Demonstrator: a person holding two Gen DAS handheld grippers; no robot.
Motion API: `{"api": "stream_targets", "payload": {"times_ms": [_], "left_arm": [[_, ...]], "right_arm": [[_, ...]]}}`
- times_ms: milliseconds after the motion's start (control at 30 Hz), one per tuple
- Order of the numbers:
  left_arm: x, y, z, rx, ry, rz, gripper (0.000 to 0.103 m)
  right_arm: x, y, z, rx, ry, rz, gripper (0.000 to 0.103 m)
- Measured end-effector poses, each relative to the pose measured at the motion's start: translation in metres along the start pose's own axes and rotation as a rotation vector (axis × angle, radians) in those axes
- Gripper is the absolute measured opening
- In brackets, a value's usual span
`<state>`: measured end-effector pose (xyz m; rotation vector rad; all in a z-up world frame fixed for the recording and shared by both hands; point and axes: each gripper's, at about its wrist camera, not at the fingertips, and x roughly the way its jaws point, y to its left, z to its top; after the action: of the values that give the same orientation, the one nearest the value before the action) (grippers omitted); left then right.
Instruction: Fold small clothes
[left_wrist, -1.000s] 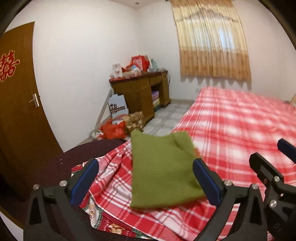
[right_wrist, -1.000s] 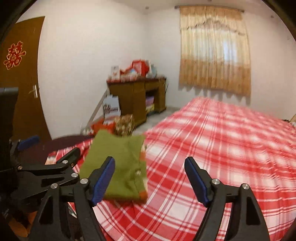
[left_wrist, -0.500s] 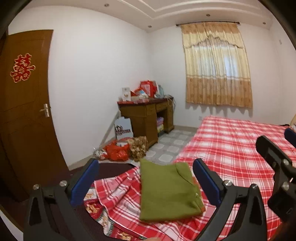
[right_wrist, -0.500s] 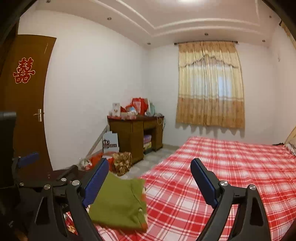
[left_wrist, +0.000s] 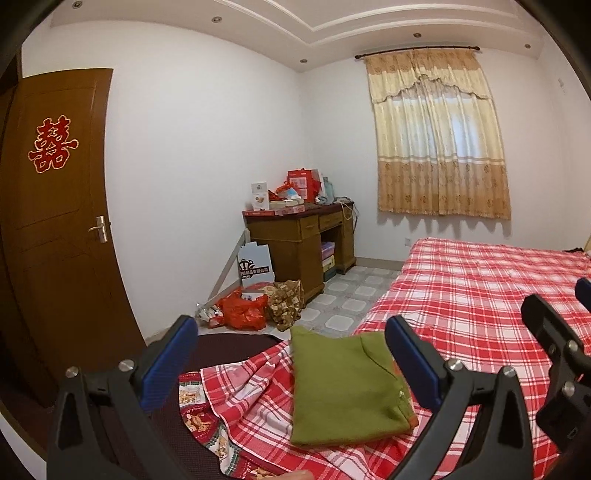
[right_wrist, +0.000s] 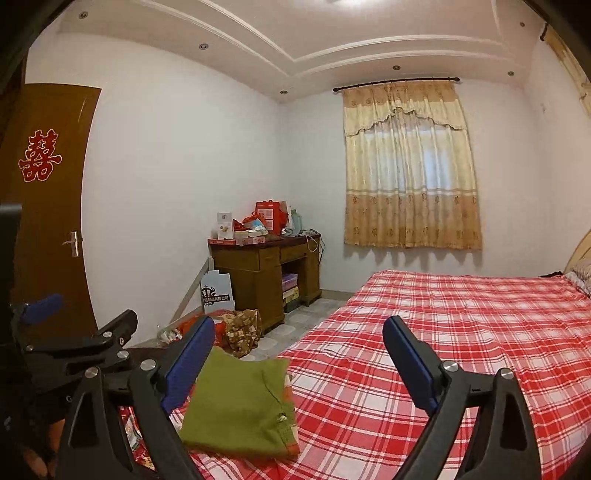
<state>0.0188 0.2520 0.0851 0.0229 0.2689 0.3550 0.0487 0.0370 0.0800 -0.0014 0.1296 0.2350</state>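
Observation:
A green garment (left_wrist: 343, 387) lies folded into a neat rectangle on the near corner of the bed with the red plaid sheet (left_wrist: 480, 295). It also shows in the right wrist view (right_wrist: 240, 402), with an orange trim at its right edge. My left gripper (left_wrist: 291, 362) is open and empty, raised above and in front of the garment. My right gripper (right_wrist: 299, 365) is open and empty, held above the bed to the right of the garment. The left gripper's body (right_wrist: 74, 343) shows at the left of the right wrist view.
A wooden desk (left_wrist: 303, 236) piled with boxes stands against the far wall. Bags (left_wrist: 258, 306) lie on the tiled floor beside it. A brown door (left_wrist: 55, 221) is at the left. A curtained window (left_wrist: 439, 140) is behind the bed.
Both grippers have lifted and tilted upward away from the folded garment, so more wall and ceiling show. The garment lies still on the bed.

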Motion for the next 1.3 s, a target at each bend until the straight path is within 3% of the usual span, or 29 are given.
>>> {"api": "stream_targets", "payload": {"times_ms": [1300], "left_arm": [[0.008,-0.007,-0.006,0.02,0.048,-0.01,0.103]], "right_arm": [[0.009,-0.014,-0.011,0.048,0.051,0.018,0.093]]}}
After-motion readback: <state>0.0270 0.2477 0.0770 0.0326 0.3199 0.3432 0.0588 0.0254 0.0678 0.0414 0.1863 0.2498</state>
